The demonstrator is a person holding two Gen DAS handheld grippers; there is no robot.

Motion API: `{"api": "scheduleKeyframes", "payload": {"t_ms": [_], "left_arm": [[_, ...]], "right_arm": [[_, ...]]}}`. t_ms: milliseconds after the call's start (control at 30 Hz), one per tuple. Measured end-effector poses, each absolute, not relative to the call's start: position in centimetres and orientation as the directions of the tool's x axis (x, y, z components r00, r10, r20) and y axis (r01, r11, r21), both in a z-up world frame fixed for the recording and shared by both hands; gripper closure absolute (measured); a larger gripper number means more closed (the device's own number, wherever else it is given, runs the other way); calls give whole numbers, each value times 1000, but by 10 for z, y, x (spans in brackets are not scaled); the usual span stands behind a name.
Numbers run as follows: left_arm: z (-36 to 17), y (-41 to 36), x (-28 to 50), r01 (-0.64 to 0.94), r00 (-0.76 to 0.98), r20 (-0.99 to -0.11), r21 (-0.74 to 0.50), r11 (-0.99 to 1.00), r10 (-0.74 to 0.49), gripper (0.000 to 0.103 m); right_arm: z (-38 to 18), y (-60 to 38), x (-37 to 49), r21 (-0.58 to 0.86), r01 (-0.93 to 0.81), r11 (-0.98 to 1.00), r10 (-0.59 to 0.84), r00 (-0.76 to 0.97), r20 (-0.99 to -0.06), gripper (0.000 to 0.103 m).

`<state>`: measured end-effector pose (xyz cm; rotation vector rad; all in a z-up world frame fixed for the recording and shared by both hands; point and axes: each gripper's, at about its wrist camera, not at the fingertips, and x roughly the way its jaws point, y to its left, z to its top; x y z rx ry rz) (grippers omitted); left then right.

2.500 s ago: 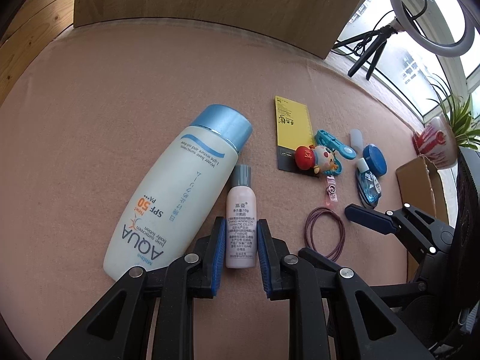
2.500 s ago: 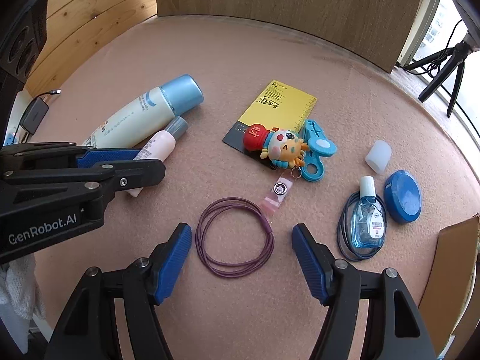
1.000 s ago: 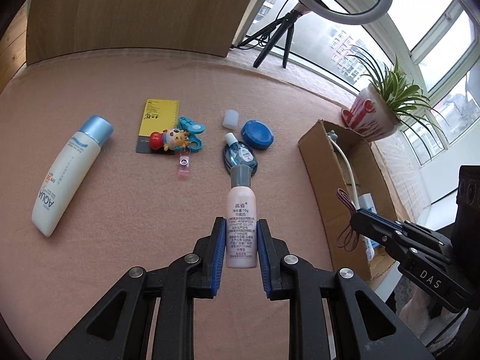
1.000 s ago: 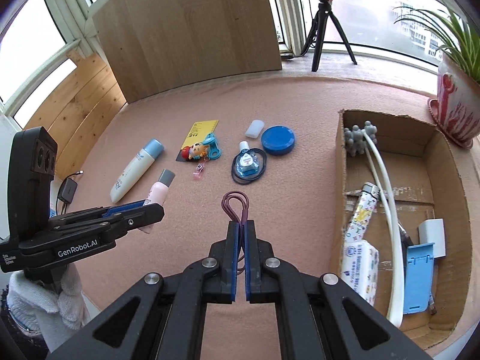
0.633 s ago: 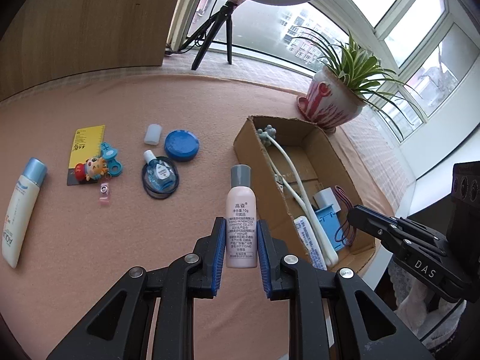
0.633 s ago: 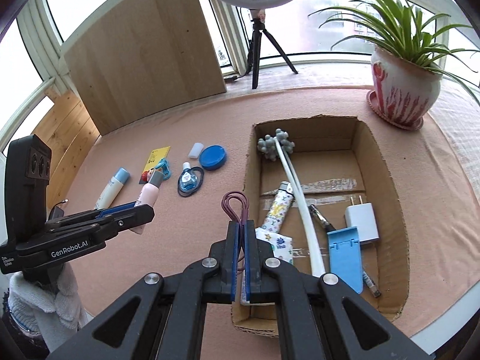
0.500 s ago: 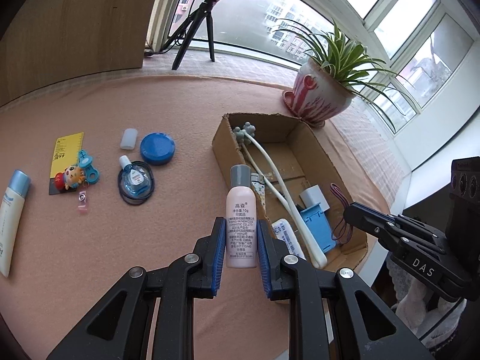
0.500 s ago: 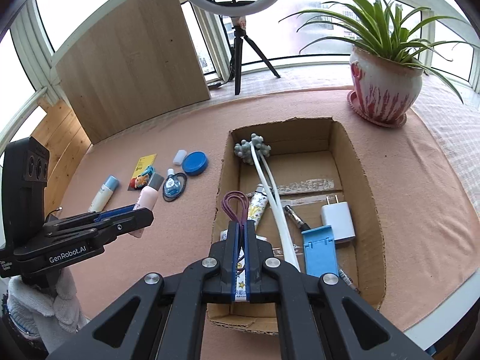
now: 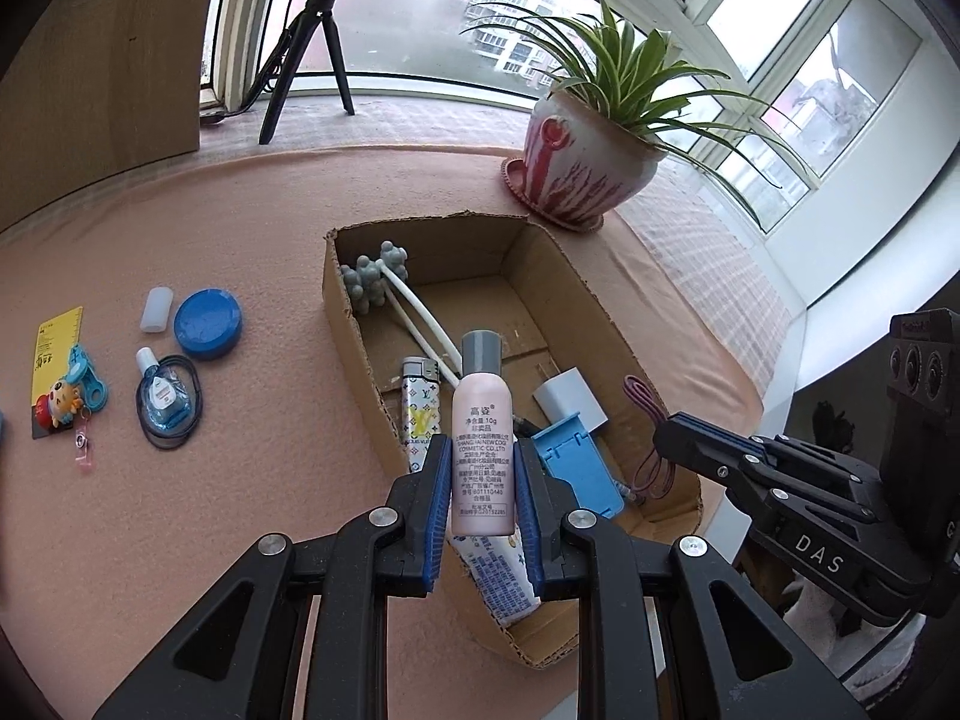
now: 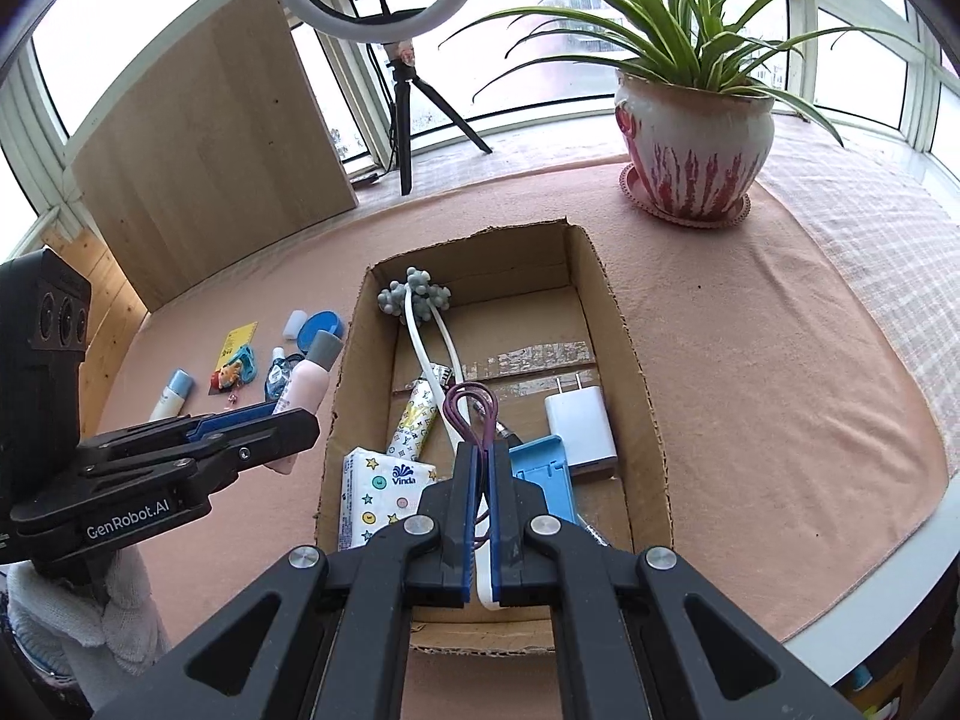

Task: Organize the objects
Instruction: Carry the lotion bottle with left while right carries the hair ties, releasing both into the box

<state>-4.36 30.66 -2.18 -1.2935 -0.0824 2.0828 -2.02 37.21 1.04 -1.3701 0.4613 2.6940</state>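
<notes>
Both your hands are now swinging over the cardboard box, away from the clutter on the bench where they were picking a moment ago. Your left gripper is clenching the pink bottle, its long axis running along the fingers with the grey cap pointing away, above the box's near-left wall. Your right gripper is pinching the purple hair tie tight, loop dangling over the box's middle. Both are tilting steeply downward.
</notes>
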Motion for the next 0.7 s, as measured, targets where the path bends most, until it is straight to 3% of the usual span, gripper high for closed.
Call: {"api": "scheduleKeyframes", "payload": {"t_ms": [100,133,167,200,233,267,333,700], "left_arm": [[-20,310,-43,-508,-281,-772,-384,-771,570,77],[-20,310,-44,-504,-277,-774,-388,-772,570,71],[-20,310,-44,-499,-282,-772,-389,-774,569,59],[-18,309,-43,-500,-292,-769,-384,-776,569,57],[-17,309,-43,-502,-299,-770,-375,-779,563,57],[-17,308,-43,-502,-303,-771,-370,-781,560,57],[-16,306,-43,-502,-303,-773,-367,-783,557,57],[-16,272,-44,-458,-329,-772,-373,-807,543,57]], "right_arm": [[9,377,-19,233,-221,-947,-59,-593,-803,100],[8,378,-19,235,-224,-946,-59,-593,-803,99],[8,380,-18,241,-226,-944,-62,-596,-801,97],[8,381,-18,246,-231,-941,-61,-599,-798,96],[7,383,-18,249,-238,-939,-61,-597,-800,84],[7,384,-18,252,-249,-935,-58,-594,-803,63],[8,387,-16,261,-273,-926,-45,-607,-793,50],[14,376,-24,265,-245,-933,-64,-610,-790,50]]}}
